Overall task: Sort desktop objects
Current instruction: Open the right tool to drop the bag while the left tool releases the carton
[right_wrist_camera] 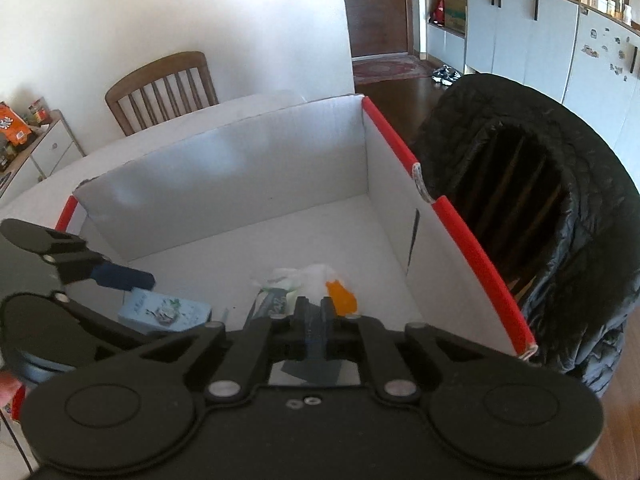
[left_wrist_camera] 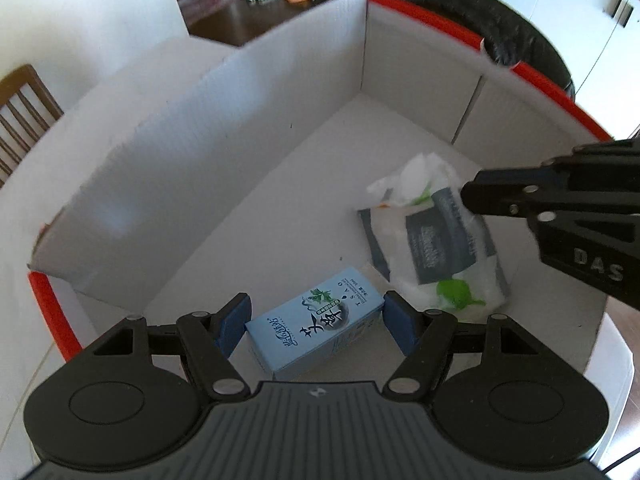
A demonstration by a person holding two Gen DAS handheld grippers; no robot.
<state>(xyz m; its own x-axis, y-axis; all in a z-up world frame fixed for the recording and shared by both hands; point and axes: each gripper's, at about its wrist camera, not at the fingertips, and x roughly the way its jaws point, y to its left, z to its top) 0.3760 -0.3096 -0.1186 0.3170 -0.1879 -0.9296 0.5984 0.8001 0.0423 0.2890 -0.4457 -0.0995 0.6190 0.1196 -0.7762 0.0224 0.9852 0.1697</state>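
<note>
A light blue carton point(left_wrist_camera: 316, 332) sits low in the white cardboard box point(left_wrist_camera: 200, 184) with red-taped rims. My left gripper point(left_wrist_camera: 318, 322) is shut on it, one blue pad against each side. A tissue pack point(left_wrist_camera: 436, 240) in a grey and green wrapper lies beside it on the box floor. My right gripper point(left_wrist_camera: 468, 196) reaches in from the right with its tips at the pack's upper edge. In the right wrist view my right gripper point(right_wrist_camera: 316, 312) has its fingers almost together on the tissue pack point(right_wrist_camera: 280, 296). The blue carton point(right_wrist_camera: 164, 308) lies to the left, under a left fingertip point(right_wrist_camera: 120, 276).
The cardboard box point(right_wrist_camera: 224, 176) stands on a white table point(right_wrist_camera: 40, 200). A black padded jacket point(right_wrist_camera: 540, 200) hangs over a chair just past the box's right wall. A wooden chair point(right_wrist_camera: 160, 88) stands behind the table, and pale cabinets point(right_wrist_camera: 520, 32) line the far wall.
</note>
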